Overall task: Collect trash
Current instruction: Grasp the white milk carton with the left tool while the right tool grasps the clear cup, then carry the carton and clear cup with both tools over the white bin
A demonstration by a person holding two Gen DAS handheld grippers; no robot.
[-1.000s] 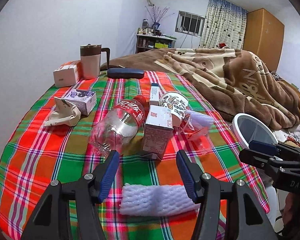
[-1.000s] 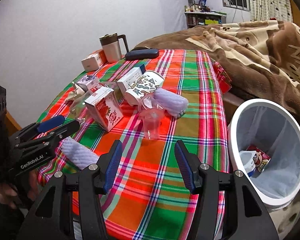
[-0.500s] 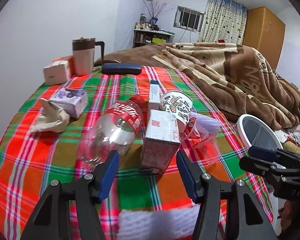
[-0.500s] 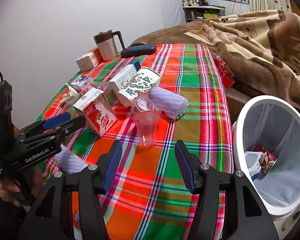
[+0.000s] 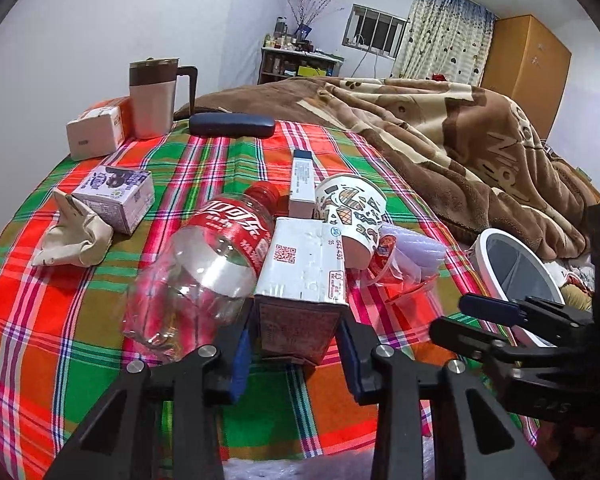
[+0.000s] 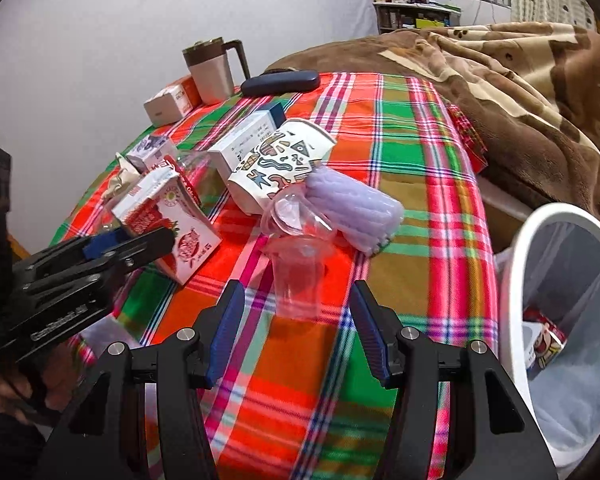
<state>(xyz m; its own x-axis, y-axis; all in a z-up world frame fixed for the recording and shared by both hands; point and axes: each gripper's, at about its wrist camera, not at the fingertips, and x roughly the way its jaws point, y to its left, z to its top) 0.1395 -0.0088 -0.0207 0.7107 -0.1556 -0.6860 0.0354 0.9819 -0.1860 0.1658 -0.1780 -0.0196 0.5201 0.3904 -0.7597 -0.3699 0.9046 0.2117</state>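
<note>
Two sets of fingers are held wide: the left gripper (image 5: 296,354) brackets a light, crushable milk carton (image 5: 302,284) at worktop centre, best pinched across its flat sides, while a flimsy clear cup (image 6: 296,280) stands at the right gripper's (image 6: 296,330) 12 o'clock.

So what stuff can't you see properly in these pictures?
- Foam sleeve: left wrist view, cut off by the bottom edge.
- Trash bin contents: right wrist view, mostly hidden by its wall.
- Milk carton base: left wrist view, hidden by the left gripper.
- Shelf bottles: too small.
</note>
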